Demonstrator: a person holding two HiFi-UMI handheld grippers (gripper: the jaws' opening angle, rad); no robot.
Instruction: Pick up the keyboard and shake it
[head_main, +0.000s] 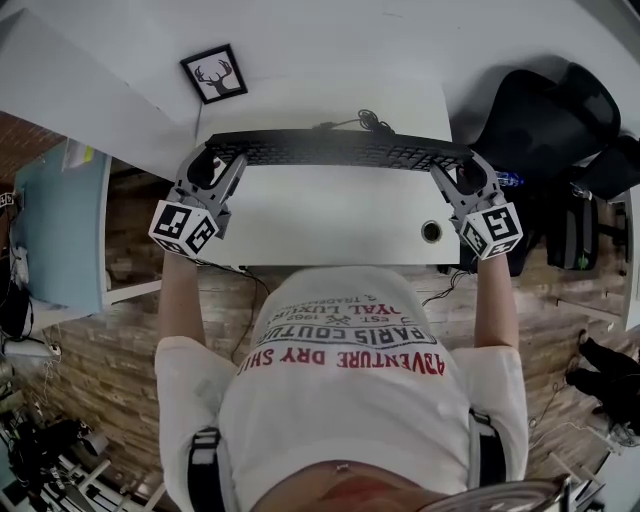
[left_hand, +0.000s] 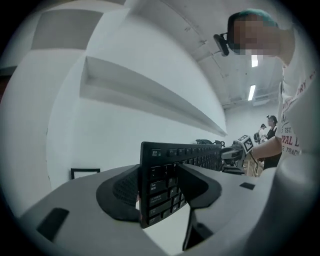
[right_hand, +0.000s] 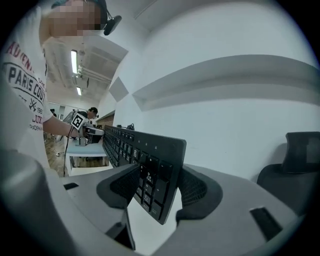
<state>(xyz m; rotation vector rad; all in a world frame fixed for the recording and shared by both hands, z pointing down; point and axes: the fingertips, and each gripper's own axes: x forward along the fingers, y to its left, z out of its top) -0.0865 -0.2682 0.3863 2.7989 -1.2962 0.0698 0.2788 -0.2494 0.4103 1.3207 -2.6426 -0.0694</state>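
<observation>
A long black keyboard (head_main: 340, 149) hangs in the air above the white desk (head_main: 330, 215), tipped up on its long edge. My left gripper (head_main: 224, 163) is shut on its left end and my right gripper (head_main: 450, 172) on its right end. In the left gripper view the keyboard (left_hand: 200, 157) stands upright between the dark pads, which press on its key face and its back at my left gripper (left_hand: 159, 187). The right gripper view shows the same hold: the keyboard (right_hand: 125, 142) runs away from my right gripper (right_hand: 160, 192), tilted between the pads.
A framed deer picture (head_main: 214, 73) leans at the desk's back left. The keyboard's cable (head_main: 370, 122) trails behind it. A round cable hole (head_main: 431, 231) sits near the desk's front right. A black office chair (head_main: 545, 120) stands to the right, and a light blue table (head_main: 60, 230) to the left.
</observation>
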